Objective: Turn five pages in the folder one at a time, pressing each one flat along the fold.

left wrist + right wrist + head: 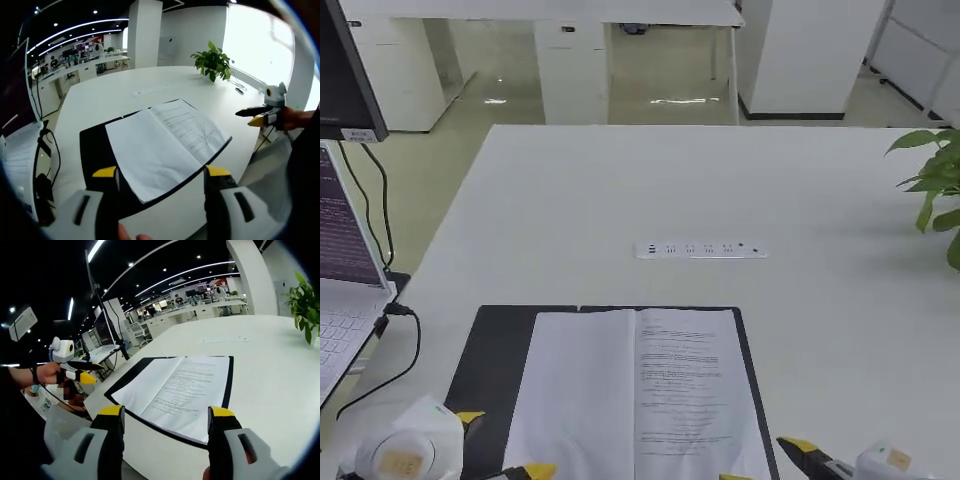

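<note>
Two sets of jaws wide, empty — left gripper [161,172], right gripper [166,411] — open folder [490,360] just ahead, probably untouched.

A wide white table [570,200]; an open black folder [490,360] lies flat at its near edge, printed pages [685,390] facing up; a white power strip [701,249] sits beyond, near the middle; a black cable [415,350] trails along the left edge; a green potted plant [935,180] stands at the right.
</note>
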